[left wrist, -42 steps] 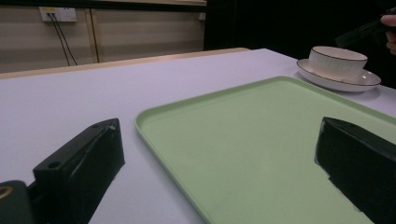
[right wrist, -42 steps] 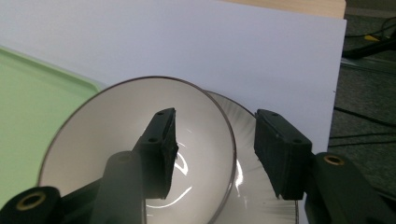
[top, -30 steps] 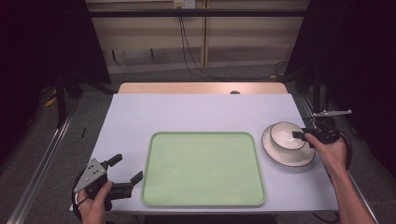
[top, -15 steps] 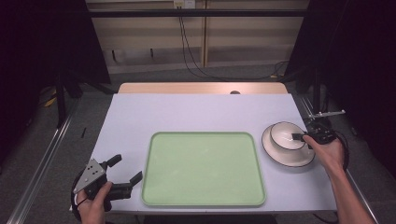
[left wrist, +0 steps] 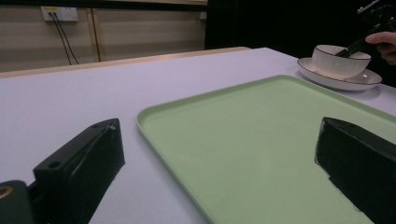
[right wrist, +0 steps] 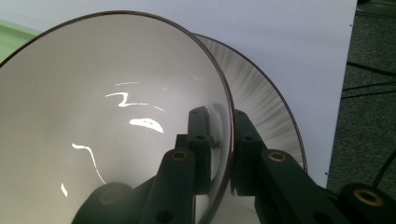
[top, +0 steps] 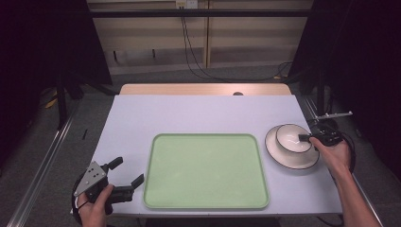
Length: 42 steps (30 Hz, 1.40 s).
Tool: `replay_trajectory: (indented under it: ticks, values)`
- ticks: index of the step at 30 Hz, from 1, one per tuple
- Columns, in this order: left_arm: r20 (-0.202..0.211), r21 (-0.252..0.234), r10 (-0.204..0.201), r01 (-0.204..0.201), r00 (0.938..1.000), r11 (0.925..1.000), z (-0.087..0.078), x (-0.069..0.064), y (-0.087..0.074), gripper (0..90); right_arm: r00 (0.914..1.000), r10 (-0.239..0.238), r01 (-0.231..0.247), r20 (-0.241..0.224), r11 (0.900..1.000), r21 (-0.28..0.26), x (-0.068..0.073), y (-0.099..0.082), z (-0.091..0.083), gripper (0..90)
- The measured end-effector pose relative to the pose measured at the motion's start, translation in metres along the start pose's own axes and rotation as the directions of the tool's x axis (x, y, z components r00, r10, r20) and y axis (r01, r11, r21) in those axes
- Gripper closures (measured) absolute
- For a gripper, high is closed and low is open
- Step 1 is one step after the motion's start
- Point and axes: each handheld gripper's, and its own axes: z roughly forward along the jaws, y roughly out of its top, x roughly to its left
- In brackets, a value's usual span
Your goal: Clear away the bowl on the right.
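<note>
The green tray [top: 205, 170] fills the table's [top: 198, 113] middle; bowl [top: 292, 138] and plate [top: 292, 156] block the right edge; the far half lies bare.

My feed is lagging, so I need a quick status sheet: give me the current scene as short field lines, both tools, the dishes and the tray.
left tool: open, holding nothing, near the tray's left edge at the table's front left
right tool: jaws closed on the bowl's rim, one inside, one outside
bowl: white, dark rim, sits on the plate
plate: white, on the table right of the tray
tray: green, empty, centre of the table
table: pale top, bare behind the tray
</note>
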Motion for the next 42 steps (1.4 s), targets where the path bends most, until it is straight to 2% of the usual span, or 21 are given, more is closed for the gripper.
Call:
replay_trajectory:
  ticks: [5, 15, 28, 32, 33, 35, 38, 42]
  values:
    - [0.001, -0.002, -0.003, 0.003, 1.0, 1.0, -0.0001, 0.0001, -0.0001, 1.3, 0.9996, 0.015, -0.016, -0.024, 0.9999, -0.007, -0.0042, -0.0015, -0.0014, 82.9]
    - [-0.004, 0.002, 0.0, 0.0, 1.0, 1.0, -0.0001, 0.0006, -0.0003, 1.1, 0.9985, 0.047, -0.047, -0.026, 0.9989, -0.002, -0.0064, -0.0024, -0.0026, 83.1]
    - [-0.008, 0.005, -0.003, 0.003, 1.0, 1.0, 0.0005, 0.0003, -0.0004, 1.1, 0.9939, 0.091, -0.092, -0.061, 0.9956, -0.015, -0.007, -0.0015, -0.0039, 83.0]
    - [-0.009, 0.004, -0.003, 0.003, 1.0, 1.0, 0.0004, 0.0003, -0.0004, 1.0, 0.9938, 0.088, -0.089, -0.069, 0.996, -0.013, -0.0067, -0.0007, -0.0048, 82.9]
    - [-0.01, 0.004, -0.002, 0.002, 0.9999, 1.0, 0.0002, 0.0004, -0.0004, 0.9, 0.9921, 0.092, -0.095, -0.085, 0.995, -0.029, -0.0078, -0.0009, -0.0052, 82.7]
    - [-0.005, 0.002, -0.003, 0.003, 1.0, 1.0, 0.0002, 0.0007, -0.0005, 0.9, 0.9915, 0.101, -0.103, -0.082, 0.9944, -0.022, -0.0065, -0.0007, -0.0054, 82.8]
    - [-0.005, 0.004, -0.001, 0.001, 1.0, 1.0, 0.0, 0.0008, -0.0005, 0.9, 0.9933, 0.089, -0.091, -0.074, 0.9956, -0.025, -0.0068, 0.0, -0.0057, 82.7]
    - [-0.006, 0.005, -0.001, 0.001, 1.0, 1.0, -0.0001, 0.0008, -0.0006, 0.9, 0.9938, 0.085, -0.088, -0.072, 0.9952, -0.042, -0.007, 0.0, -0.0068, 82.6]
